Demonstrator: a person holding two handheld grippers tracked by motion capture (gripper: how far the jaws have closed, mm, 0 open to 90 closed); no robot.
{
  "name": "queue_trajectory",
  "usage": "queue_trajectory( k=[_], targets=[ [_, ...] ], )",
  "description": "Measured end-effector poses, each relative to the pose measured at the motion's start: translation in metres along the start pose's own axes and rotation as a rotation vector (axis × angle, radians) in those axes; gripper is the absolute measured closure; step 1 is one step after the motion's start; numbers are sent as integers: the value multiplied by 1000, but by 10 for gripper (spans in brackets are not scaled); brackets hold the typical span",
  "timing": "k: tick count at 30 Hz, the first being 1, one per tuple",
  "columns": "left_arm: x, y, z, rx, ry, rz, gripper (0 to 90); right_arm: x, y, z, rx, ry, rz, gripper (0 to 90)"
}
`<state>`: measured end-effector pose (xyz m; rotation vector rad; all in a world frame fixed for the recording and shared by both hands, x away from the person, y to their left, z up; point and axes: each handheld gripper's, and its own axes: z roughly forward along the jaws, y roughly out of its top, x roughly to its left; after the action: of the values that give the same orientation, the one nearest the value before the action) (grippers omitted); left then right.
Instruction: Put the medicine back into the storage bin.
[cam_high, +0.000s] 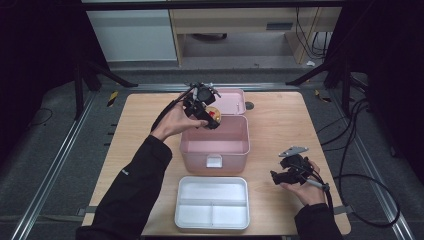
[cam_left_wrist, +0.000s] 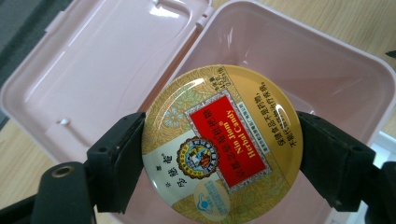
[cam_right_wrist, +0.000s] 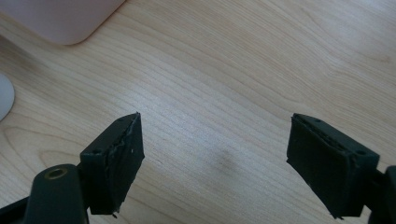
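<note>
Left hand-held gripper (cam_high: 212, 118) clamps the tin (cam_left_wrist: 222, 144) over the pink box's (cam_high: 215, 150) far left corner; next, lower and release inside; right hand-held gripper (cam_right_wrist: 215, 163) idles empty, jaws spread, near the counter's (cam_high: 280, 120) right edge

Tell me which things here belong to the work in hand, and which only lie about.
In the work: left gripper, shut on the round candy tin; open pink box under it.

Lying about: white divided tray; right gripper, open over the bare table.

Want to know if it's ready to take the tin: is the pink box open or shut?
Open. The pink box has its lid swung back flat on the table, and its inside is in plain view.
</note>
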<state>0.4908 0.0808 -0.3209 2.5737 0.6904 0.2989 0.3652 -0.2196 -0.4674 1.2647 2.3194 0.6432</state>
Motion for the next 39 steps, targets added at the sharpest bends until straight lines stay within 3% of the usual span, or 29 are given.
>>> queue_trajectory(
  k=[15, 21, 26, 39],
  targets=[
    [-14, 17, 41, 35, -35, 34, 202, 0, -1, 1, 4, 3, -4, 187],
    [-22, 18, 55, 69, -45, 68, 202, 0, -1, 1, 6, 3, -5, 187],
    [-25, 19, 64, 67, -64, 66, 202, 0, -1, 2, 8, 4, -7, 185],
    [-25, 16, 90, 117, -93, 57, 200, 0, -2, 3, 14, 10, -11, 178]
  ],
)
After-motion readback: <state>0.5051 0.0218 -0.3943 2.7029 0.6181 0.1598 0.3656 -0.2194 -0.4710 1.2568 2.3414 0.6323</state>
